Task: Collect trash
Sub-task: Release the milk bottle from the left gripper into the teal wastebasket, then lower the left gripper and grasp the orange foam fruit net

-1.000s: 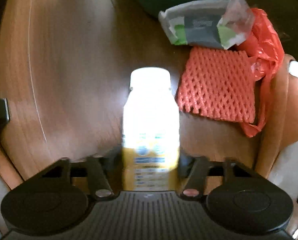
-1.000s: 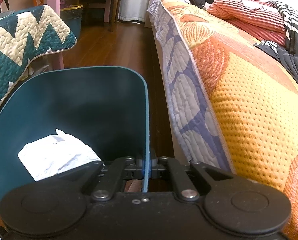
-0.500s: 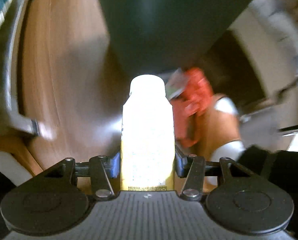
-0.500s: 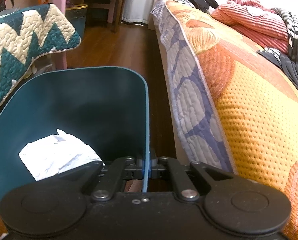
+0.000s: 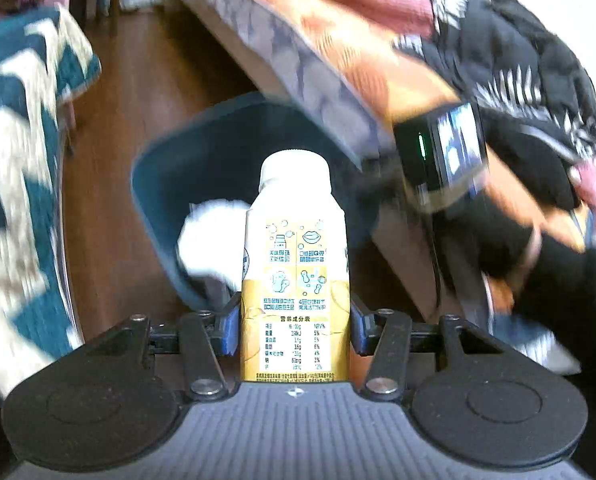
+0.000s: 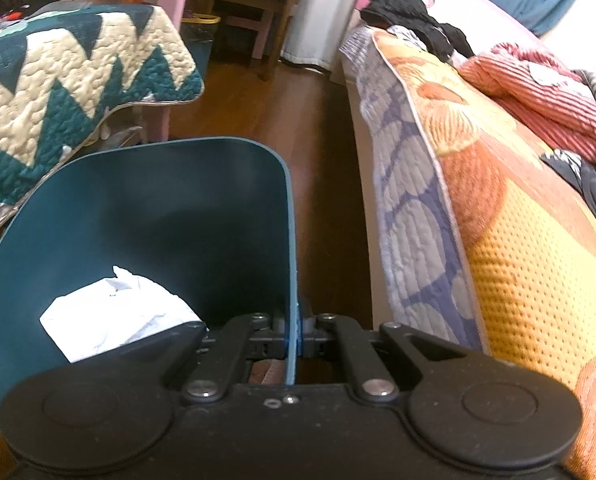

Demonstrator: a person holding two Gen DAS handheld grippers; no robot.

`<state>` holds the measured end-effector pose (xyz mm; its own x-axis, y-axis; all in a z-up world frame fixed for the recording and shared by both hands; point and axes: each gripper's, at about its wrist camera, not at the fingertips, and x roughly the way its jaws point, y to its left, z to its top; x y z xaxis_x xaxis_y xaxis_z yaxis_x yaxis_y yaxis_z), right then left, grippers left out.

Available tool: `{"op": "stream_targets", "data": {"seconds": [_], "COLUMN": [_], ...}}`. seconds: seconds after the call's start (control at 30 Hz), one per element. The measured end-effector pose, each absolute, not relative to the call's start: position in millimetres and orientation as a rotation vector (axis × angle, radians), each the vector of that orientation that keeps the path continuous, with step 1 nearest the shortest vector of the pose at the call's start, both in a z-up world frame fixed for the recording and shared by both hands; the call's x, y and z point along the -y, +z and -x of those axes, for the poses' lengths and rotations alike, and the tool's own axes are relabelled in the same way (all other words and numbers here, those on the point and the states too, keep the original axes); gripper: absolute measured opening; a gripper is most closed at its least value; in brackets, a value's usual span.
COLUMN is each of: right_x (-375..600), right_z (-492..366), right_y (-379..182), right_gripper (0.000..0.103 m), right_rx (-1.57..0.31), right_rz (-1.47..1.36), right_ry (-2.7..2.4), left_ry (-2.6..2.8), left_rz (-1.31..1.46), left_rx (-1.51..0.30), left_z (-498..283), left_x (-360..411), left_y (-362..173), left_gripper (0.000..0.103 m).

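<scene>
The left gripper [image 5: 295, 320], clamping the bottle [image 5: 295, 264], has risen from the floor litter to above the bin [image 6: 169, 216]. The right gripper [image 6: 293, 332] remains pinched on the bin's rim.

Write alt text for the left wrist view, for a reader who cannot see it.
The left tongs grip a small white-capped plastic drink bottle with a yellow label, held upright in front of a dark teal plastic bin containing crumpled white paper. The bin stands on a brown wooden floor, and the blurred right tongs are at its right edge.
</scene>
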<state>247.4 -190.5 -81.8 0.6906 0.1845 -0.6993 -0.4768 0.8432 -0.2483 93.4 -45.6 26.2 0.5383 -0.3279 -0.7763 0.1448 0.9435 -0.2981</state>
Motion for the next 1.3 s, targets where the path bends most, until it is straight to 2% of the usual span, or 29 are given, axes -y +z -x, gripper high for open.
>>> {"op": "stream_targets", "data": {"seconds": [0.27, 0.63, 0.73, 0.83, 1.0, 1.07, 1.2, 1.3], "right_x": [184.0, 184.7, 185.4, 185.7, 185.7, 185.9, 185.8, 186.0], "right_z": [-240.1, -240.3, -240.5, -241.4, -241.8, -242.0, -242.6, -242.8], "right_y": [-79.3, -79.8, -80.2, -80.4, -80.2, -80.1, -80.2, -80.2], "right_gripper": [0.003, 0.003, 0.003, 0.003, 0.003, 0.003, 0.003, 0.003], "right_rx": [-0.703, -0.708, -0.712, -0.715, -0.717, -0.720, -0.722, -0.723], "right_rz": [0.457, 0.452, 0.448, 0.445, 0.445, 0.443, 0.442, 0.441], "right_ry": [0.407, 0.412, 0.409, 0.406, 0.406, 0.406, 0.404, 0.404], "left_ry": [-0.196, -0.139, -0.117, -0.115, -0.144, -0.169, -0.175, -0.177], "left_rz": [0.179, 0.196, 0.221, 0.233, 0.207, 0.217, 0.220, 0.210], "left_rx": [-0.951, -1.052, -1.070, -1.069, -1.015, -0.995, -0.965, -0.941], "left_z": [-166.2, -224.0, -227.3, -220.5, -193.2, -180.9, -158.2, -139.7], "left_x": [57.2, 62.7, 60.5, 58.7, 58.5, 56.0, 50.4, 47.6], "left_y": [-6.1, -73.1, -80.1, -78.4, -58.6, -50.9, -37.4, -29.7], "left_gripper": [0.050, 0.052, 0.061, 0.063, 0.072, 0.080, 0.081, 0.090]}}
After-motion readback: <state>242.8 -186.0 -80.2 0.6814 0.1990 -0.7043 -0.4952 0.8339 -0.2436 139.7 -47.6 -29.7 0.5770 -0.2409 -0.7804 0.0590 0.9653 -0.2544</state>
